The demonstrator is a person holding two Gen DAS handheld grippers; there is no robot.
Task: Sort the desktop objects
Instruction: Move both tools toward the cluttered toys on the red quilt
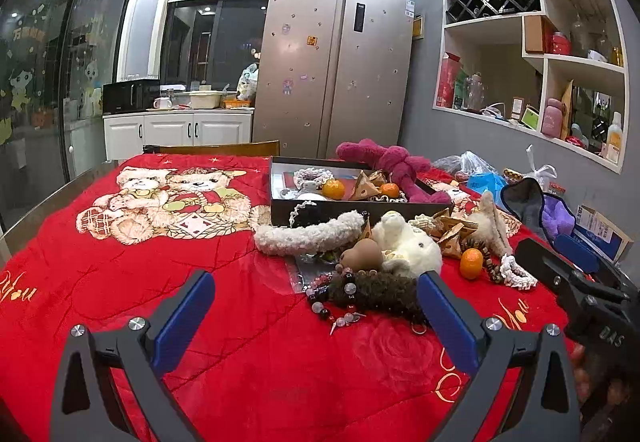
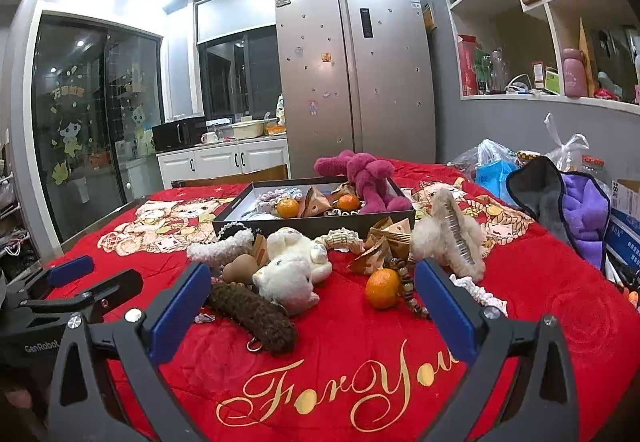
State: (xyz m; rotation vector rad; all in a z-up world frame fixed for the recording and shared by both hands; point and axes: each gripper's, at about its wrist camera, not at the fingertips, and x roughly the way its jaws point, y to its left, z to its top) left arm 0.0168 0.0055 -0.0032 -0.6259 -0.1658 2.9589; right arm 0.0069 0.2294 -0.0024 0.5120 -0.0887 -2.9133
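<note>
Room: kitchen; red blanket (image 2: pixel 360 382) covers the table.
Landmark: black box (image 2: pixel 312 219), partly filled.
Left gripper (image 1: pixel 316 306): wide, empty, hovering.
Brown plush strap (image 2: pixel 252 312): front-left of box; soft, light; pinch mid-length.
White plush (image 2: pixel 288 274): squashy; grip body.
Orange (image 2: pixel 382 288): firm, may roll.
Right gripper (image 2: pixel 312 298): wide, empty.
Hidden: beads under plush; box bottom unclear.
</note>
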